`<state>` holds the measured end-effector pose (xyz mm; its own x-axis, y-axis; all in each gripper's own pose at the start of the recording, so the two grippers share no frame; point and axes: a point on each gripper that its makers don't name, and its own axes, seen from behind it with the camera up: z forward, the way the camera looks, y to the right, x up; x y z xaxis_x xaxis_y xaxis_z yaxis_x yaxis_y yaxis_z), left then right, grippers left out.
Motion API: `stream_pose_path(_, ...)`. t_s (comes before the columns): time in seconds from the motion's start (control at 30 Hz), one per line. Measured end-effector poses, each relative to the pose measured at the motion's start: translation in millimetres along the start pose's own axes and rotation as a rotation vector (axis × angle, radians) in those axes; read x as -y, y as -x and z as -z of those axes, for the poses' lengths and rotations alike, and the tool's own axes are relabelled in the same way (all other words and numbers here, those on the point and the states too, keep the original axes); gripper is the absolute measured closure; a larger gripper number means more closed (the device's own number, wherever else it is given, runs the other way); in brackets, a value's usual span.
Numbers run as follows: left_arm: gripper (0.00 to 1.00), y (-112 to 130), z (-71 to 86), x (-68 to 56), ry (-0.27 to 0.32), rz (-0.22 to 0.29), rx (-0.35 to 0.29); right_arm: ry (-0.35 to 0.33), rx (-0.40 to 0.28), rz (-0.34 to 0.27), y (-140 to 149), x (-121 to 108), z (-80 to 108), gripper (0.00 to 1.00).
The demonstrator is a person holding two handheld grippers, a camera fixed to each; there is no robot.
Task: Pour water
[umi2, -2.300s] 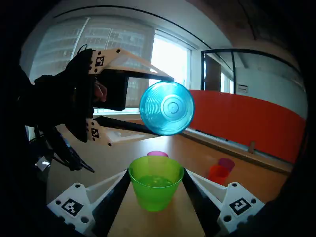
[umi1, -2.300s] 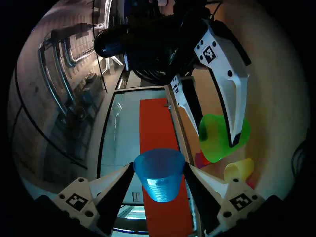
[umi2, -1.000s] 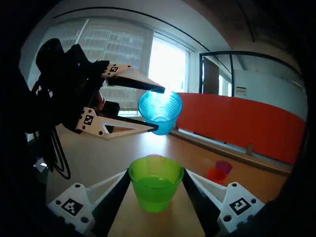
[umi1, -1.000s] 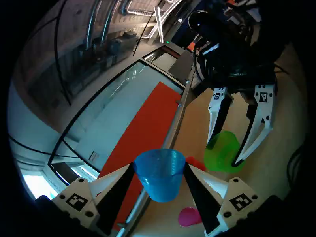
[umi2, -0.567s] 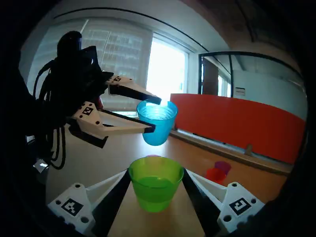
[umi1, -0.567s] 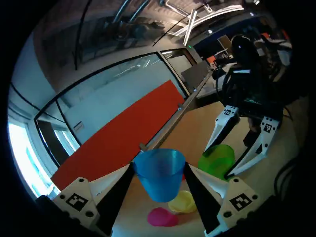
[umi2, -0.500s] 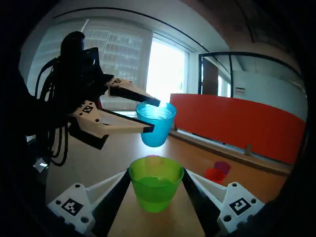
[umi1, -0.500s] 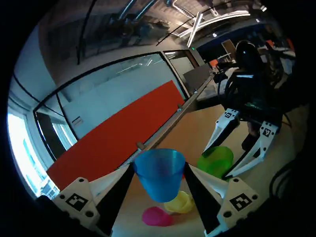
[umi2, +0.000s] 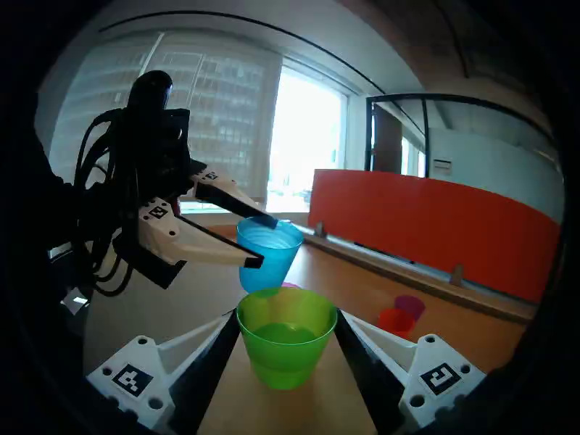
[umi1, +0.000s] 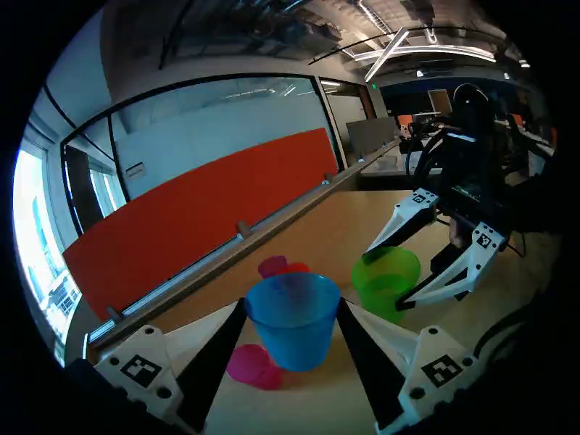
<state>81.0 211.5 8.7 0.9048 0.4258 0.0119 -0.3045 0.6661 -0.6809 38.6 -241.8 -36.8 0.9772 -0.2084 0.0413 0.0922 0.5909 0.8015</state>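
Orange partition (umi1: 203,210) runs along the far edge of the wooden tabletop (umi1: 341,225), with a bright window (umi2: 304,145) behind it in the right gripper view.

The left gripper (umi1: 292,312) is clenched on the blue cup (umi1: 292,330), one finger on each side wall. The right gripper (umi2: 286,319) likewise grasps the green cup (umi2: 286,344) between both fingers.

The green cup stands upright and holds a pool of liquid in its lower part. The blue cup is also upright and sits low, just behind and to the left of the green cup in the right gripper view. Whether any water remains in it cannot be told.

A pink cup (umi1: 250,365) lies just beside the blue cup. A red cup (umi2: 395,319) and a purple cup (umi2: 413,303) stand together farther off, near the partition.

Judged from the water in the green cup and the level blue cup, the pour is largely done and the step in hand is setting the blue cup down. To do it well:
- Keep the rim level and lower the cup straight.
- Choose bare tabletop clear of the pink cup.
- Open the fingers only once the base rests flat.
- Keep the green cup level throughout, since thin plastic walls flex under a hard squeeze.
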Motion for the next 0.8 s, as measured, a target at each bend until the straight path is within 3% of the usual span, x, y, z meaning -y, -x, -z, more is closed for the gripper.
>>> stream_pose_path(0.17, 0.11, 10.7, 2.8, 0.8, 0.002, -0.006, 0.028, -0.007, 0.019, 0.009, 3.5, 2.0, -1.1, 0.06)
stream_pose_path(0.57, 0.11, 48.6, 11.8, -11.2, 0.037, -0.012, 0.102, -0.036, 0.084, 0.012, 16.9, 4.7, -1.3, 0.07)
stream_pose_path(0.8, 0.11, 67.2, 14.4, -19.0, 0.059, 0.012, 0.134, -0.051, 0.125, 0.005, 25.5, 3.8, -1.1, 0.07)
